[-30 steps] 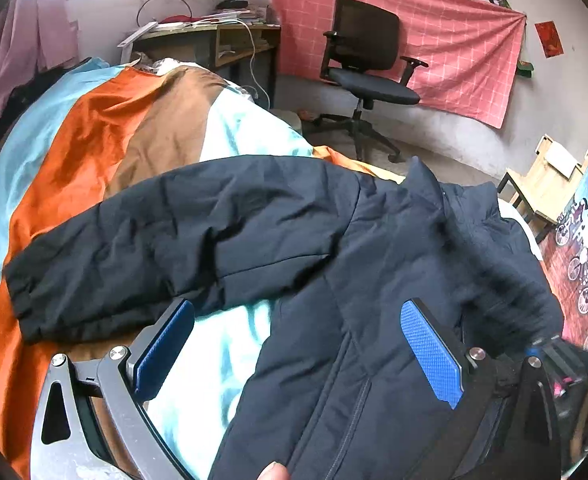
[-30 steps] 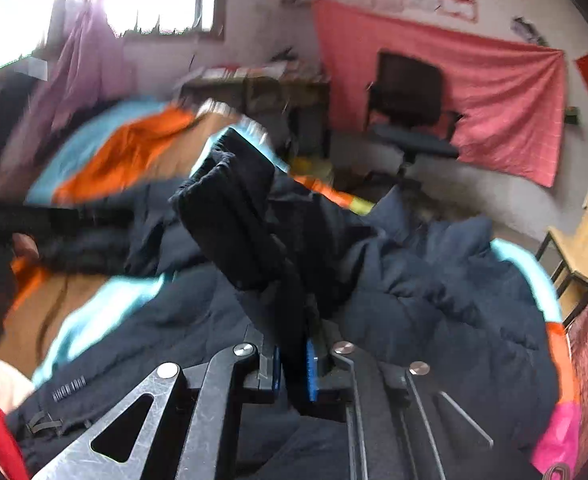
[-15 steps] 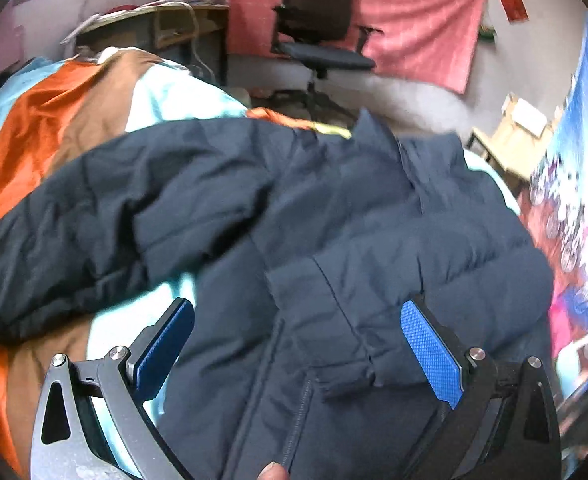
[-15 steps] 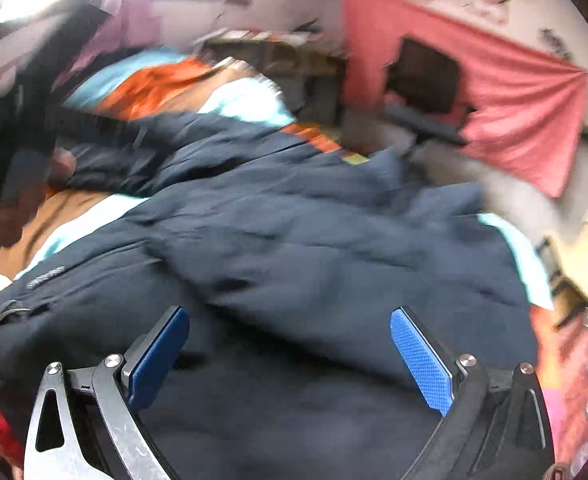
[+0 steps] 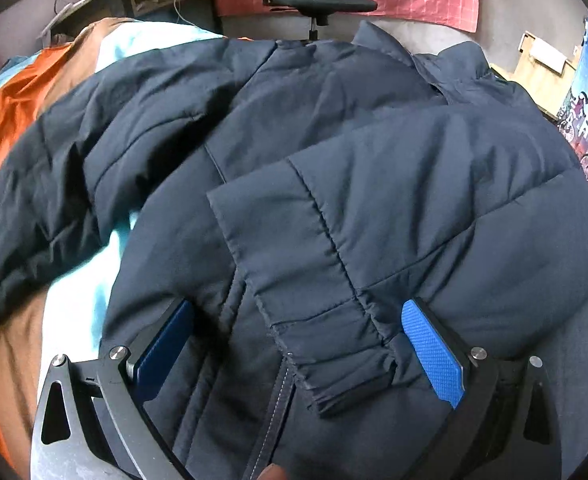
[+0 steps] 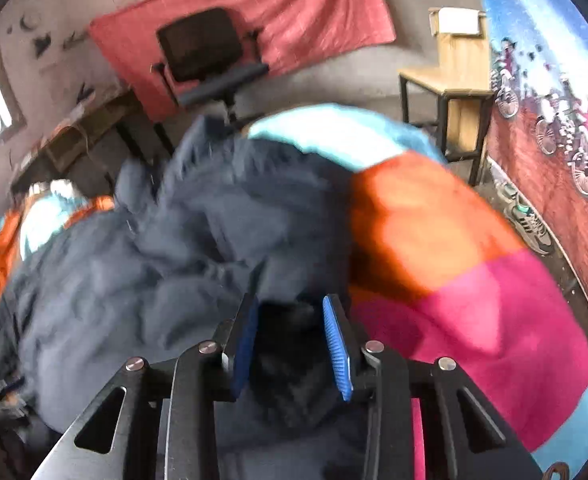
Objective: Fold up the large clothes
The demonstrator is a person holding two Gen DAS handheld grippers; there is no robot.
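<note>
The dark navy padded jacket point(image 5: 333, 184) lies spread front-up on a striped bedcover point(image 5: 18, 92), its collar at the far end and its zipper running down the middle toward the near hem. One sleeve point(image 5: 373, 240) is folded across the chest, its gathered cuff point(image 5: 341, 368) resting beside the zipper. The other sleeve point(image 5: 46, 200) stretches outward over the cover, creased and puffy.

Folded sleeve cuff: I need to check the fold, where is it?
Left wrist view: the cuff lies on the jacket front beside the zipper, between the left gripper fingers.
</note>
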